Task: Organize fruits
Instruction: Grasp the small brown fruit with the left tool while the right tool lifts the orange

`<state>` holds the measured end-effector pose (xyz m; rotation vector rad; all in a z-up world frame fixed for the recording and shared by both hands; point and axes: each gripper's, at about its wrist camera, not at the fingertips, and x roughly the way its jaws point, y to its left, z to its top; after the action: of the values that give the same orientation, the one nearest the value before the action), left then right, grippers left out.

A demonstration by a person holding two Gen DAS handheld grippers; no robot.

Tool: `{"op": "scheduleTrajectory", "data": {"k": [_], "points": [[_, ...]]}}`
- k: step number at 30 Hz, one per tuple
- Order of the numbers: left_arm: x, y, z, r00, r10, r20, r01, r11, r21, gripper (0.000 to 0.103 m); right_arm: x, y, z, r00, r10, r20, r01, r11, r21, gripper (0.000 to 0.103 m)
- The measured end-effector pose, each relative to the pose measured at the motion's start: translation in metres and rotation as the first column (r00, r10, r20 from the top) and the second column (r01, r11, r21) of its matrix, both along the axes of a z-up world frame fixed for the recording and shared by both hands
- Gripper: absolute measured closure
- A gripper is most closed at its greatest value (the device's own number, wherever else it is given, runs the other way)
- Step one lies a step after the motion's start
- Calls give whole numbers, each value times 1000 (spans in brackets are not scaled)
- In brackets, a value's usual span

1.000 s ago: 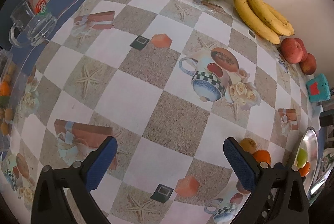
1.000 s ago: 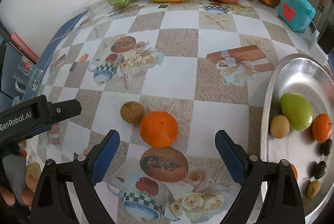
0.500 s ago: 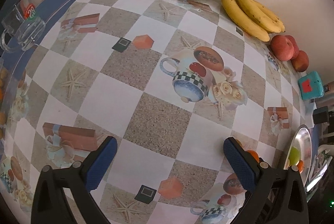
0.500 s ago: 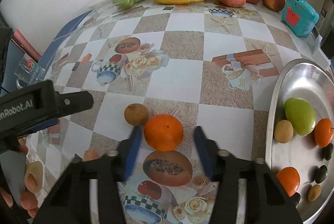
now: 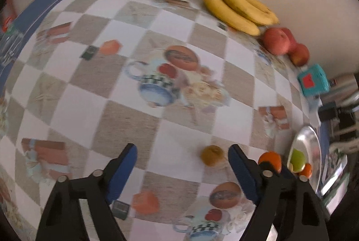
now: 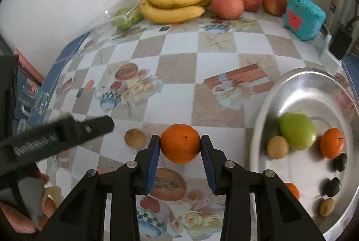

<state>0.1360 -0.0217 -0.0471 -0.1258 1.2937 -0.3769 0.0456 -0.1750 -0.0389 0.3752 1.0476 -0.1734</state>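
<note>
At lower centre of the right wrist view, the right hand-held gripper is closing on the orange, its blue pads touching both sides of the fruit above the checkered desk. A small brown fruit lies just left of it. The silver tray at right holds more fruit. In the left wrist view, the left hand-held gripper is closing with nothing held; the brown fruit sits just inside its right finger

bananas: 4 | apples: 3 | oranges: 3 | plate: 1
</note>
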Motion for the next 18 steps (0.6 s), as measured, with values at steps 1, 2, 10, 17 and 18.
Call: {"op": "scheduleTrajectory", "data": {"k": [1,2,10,17,18], "points": [[-2,-6,0,1000,-19,1,19,1000,-5,21,-2,-4,3,1000,-9,9,9,1000,2,65],[-3,-11,0,999,-35,2,35,999,-12,31,-4,-6,6,1000,-16,14,16,1000,-1,65],[-11,-37,-3,993,-119,17,119,993,3,56,-15,-19,27,997,-53,51,54,998,-24,65],[-14,-41,-6,989,-139,40,137,989,49,66,-21,-21,39,995,-58,79,60,998,-23,65],[-14,-41,-7,989,-139,41,137,989,49,66,-22,-20,40,995,-56,82,58,998,-23,65]]}}
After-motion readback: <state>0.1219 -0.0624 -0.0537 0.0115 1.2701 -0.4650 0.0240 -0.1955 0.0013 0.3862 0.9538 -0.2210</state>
